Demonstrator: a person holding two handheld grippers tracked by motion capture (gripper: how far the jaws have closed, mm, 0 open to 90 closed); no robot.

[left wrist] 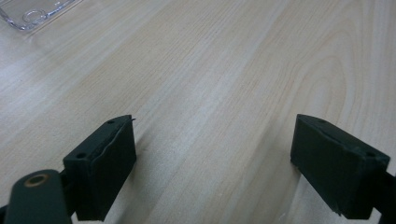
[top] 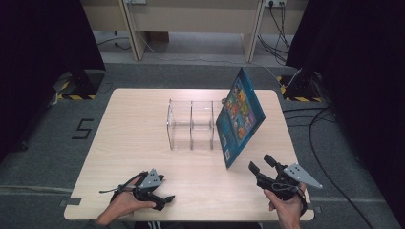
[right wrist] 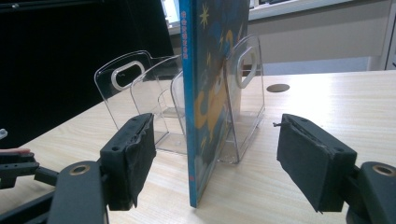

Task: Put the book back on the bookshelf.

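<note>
The blue picture book [top: 239, 116] stands on its lower edge near the right side of the counter [top: 133, 143], tilted so that its cover leans against the right end of the clear acrylic rack [top: 191, 125], whose upright dividers stand empty beside it. From the right tool [top: 262, 165], the book lies at about eleven o'clock in the high view, close by but not touching. In the right gripper view, the book [right wrist: 205, 93] stands edge-on straight ahead at twelve o'clock, its spine running top to bottom between the two black jaws, which are spread wide with nothing pressed between the pads. The coming move turns on that alignment: the book's long axis is upright, its thin edge faces the right tool, and the jaws stand on either side of it, so a short push forward would, by my reading, bring the pads to both covers. The rack [right wrist: 177, 107] sits just behind and to the book's ten o'clock in that view, touching the cover. The left tool [top: 154, 190] rests low on the counter at the near left, well apart from the book, which lies toward its two o'clock. In the left gripper view its jaws are open over bare wood [left wrist: 210, 84], holding nothing. The right hand [top: 286, 202] is plainly the nearer one.
</note>
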